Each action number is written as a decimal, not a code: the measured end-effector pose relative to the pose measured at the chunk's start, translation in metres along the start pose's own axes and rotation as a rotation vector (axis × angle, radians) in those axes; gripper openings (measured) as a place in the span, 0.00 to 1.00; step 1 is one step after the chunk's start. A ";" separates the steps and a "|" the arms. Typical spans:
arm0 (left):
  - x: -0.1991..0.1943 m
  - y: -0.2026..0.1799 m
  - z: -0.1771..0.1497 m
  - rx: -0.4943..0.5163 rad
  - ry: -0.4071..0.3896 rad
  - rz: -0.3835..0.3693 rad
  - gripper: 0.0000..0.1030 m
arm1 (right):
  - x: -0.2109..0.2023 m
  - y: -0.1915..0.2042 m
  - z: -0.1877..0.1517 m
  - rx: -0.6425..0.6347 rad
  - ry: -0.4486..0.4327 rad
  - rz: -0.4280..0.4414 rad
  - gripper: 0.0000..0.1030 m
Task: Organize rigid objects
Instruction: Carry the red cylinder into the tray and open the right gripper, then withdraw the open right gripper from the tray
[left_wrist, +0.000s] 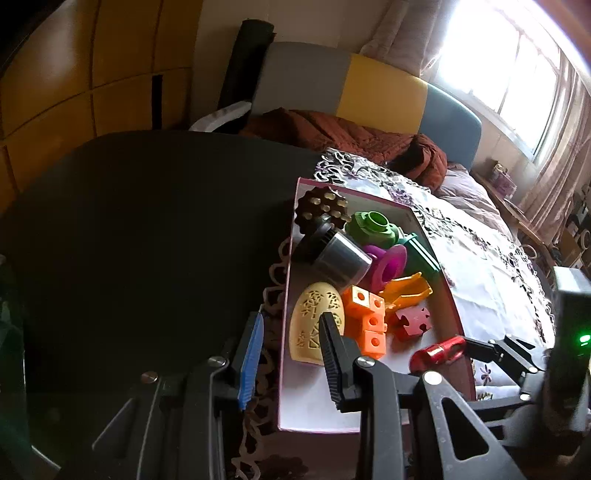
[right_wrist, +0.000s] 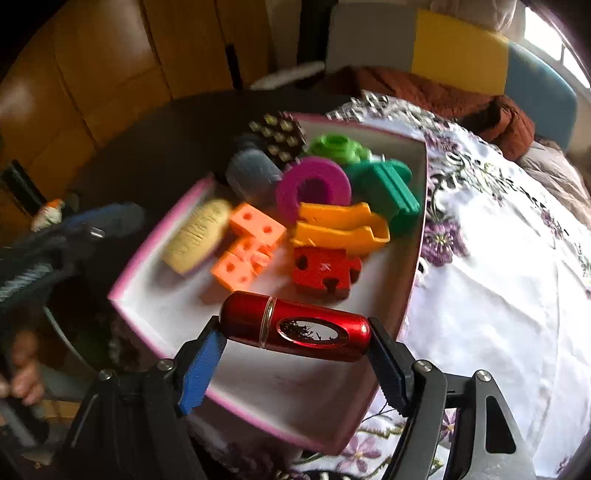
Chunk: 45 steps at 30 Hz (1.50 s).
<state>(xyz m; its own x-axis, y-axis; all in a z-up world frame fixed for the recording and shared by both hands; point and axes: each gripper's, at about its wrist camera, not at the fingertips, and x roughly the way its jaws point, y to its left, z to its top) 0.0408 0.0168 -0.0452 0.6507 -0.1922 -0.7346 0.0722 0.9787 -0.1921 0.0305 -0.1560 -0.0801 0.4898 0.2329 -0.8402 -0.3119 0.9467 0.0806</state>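
A pink-rimmed white box (left_wrist: 291, 295) (right_wrist: 159, 236) sits on the table and holds several plastic parts: a cream egg (left_wrist: 316, 325), orange cubes (left_wrist: 367, 321) (right_wrist: 247, 243), a red puzzle piece (right_wrist: 323, 271), a magenta ring (right_wrist: 314, 184) and green pieces (left_wrist: 373, 225). My right gripper (right_wrist: 295, 341) is shut on a red metal cylinder (right_wrist: 295, 325) (left_wrist: 437, 349), holding it above the box's near part. My left gripper (left_wrist: 291, 332) is open, its jaws straddling the box's left wall, holding nothing.
A dark round table (left_wrist: 147, 221) lies left of the box. A white cloth with purple flowers (right_wrist: 498, 258) lies under and right of the box. A bed with a brown blanket (left_wrist: 351, 136) stands behind.
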 end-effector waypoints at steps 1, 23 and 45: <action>-0.001 0.000 0.000 0.000 -0.002 0.003 0.30 | 0.002 0.002 0.001 -0.021 -0.004 -0.026 0.74; -0.007 -0.002 -0.001 0.004 -0.012 0.084 0.35 | 0.011 0.009 0.008 -0.026 -0.072 -0.084 1.00; -0.038 -0.029 -0.010 0.005 -0.102 0.299 0.45 | -0.065 0.000 -0.012 0.192 -0.306 -0.195 1.00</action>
<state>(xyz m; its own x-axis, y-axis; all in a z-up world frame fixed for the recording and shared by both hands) 0.0062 -0.0046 -0.0181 0.7159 0.1125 -0.6891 -0.1303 0.9911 0.0264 -0.0111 -0.1743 -0.0317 0.7534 0.0734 -0.6534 -0.0461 0.9972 0.0588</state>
